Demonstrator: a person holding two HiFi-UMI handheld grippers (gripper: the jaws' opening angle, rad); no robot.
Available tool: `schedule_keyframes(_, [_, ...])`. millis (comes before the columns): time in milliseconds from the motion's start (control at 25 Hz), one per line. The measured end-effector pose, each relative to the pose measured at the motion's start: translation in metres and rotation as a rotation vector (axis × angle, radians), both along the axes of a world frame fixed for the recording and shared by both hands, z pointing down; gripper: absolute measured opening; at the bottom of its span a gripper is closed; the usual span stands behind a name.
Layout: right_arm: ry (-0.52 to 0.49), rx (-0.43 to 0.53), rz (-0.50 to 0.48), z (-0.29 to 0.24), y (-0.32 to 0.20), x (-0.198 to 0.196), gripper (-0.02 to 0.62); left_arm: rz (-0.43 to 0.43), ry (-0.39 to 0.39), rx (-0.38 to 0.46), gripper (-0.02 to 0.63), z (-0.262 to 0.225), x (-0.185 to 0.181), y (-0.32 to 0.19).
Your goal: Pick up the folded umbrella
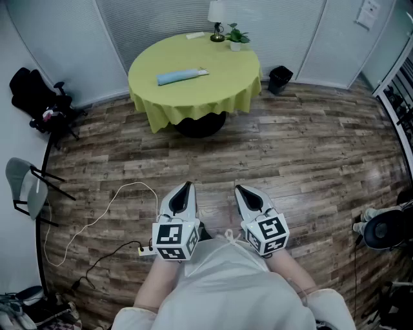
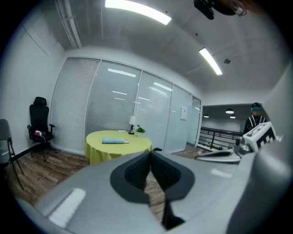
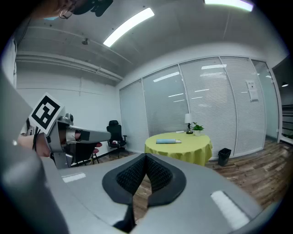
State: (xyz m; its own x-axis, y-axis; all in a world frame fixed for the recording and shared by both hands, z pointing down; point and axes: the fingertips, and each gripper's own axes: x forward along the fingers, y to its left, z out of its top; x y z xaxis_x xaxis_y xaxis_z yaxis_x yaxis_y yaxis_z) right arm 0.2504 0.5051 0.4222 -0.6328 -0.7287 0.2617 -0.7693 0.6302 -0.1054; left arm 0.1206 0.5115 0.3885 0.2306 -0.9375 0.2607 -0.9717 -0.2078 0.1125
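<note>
The folded umbrella [image 1: 181, 77] is light blue and lies on a round table with a yellow-green cloth [image 1: 193, 97], far across the wooden floor from me. It also shows small on the table in the left gripper view [image 2: 115, 140] and the right gripper view [image 3: 168, 141]. My left gripper [image 1: 188, 186] and right gripper [image 1: 238, 189] are held side by side close to my body, well short of the table. Both have their jaws shut with nothing between the pads.
A small lamp [image 1: 216, 16] and a potted plant [image 1: 236, 35] stand at the table's far edge. A black bin [image 1: 279, 78] sits right of the table. A black office chair [image 1: 37, 97] and a grey chair [image 1: 26, 187] stand at the left. A white cable [image 1: 103, 213] trails over the floor.
</note>
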Motion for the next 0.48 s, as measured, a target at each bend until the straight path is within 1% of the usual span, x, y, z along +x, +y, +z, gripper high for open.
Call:
schedule_keyframes(120, [0.003,0.000,0.002,0.002,-0.002,0.000,0.000,0.002,-0.002,-0.010,0.006,0.005,-0.001,-0.003])
schedule_keyframes(240, [0.002,-0.006,0.010,0.003,-0.004,0.001,-0.001,-0.016,0.000,-0.006,0.006,0.006,-0.004,-0.006])
schedule_keyframes(480, [-0.018,-0.066,0.038,0.017,-0.013,0.005,0.000,-0.044,0.023,-0.023,0.008,0.014,-0.008,-0.015])
